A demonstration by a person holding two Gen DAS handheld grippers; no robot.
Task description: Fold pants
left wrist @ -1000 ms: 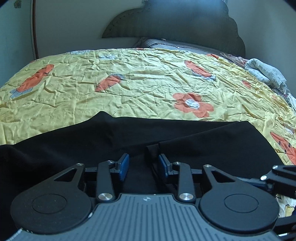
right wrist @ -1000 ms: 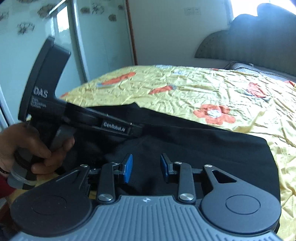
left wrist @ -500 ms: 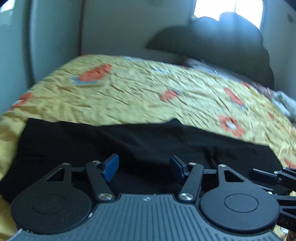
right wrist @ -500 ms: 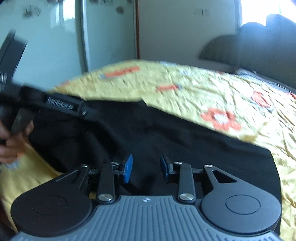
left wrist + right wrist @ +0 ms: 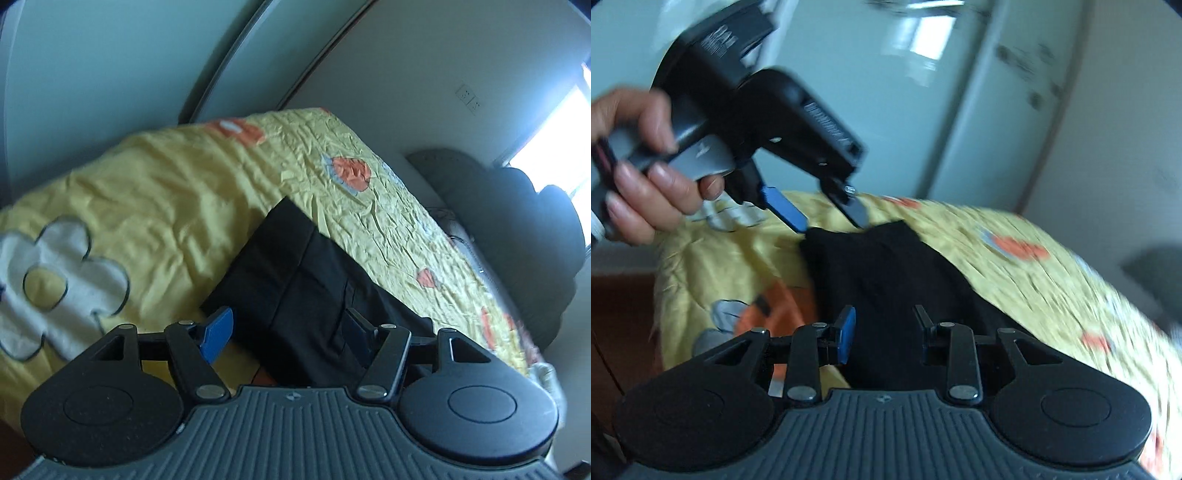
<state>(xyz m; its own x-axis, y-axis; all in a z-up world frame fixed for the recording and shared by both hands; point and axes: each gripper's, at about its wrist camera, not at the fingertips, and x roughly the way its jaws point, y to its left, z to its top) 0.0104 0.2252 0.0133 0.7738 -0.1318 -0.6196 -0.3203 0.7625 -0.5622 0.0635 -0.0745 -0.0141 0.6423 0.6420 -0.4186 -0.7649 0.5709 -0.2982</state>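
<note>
Yellow flowered bedspread [image 5: 177, 192], dark scalloped headboard [image 5: 517, 221] (backlit), bright window [image 5: 554, 125], wall sockets [image 5: 468, 98]

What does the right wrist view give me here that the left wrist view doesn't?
Only the right wrist view shows the person's hand holding the left gripper, whose jaws are opening with nothing between them just above the far corner of the black pants, plus the wooden floor beside the bed. Only the left wrist view shows the window, the dark headboard and the wall sockets. Both show the folded pants lying on the yellow flowered bedspread, neither gripper holding them.
</note>
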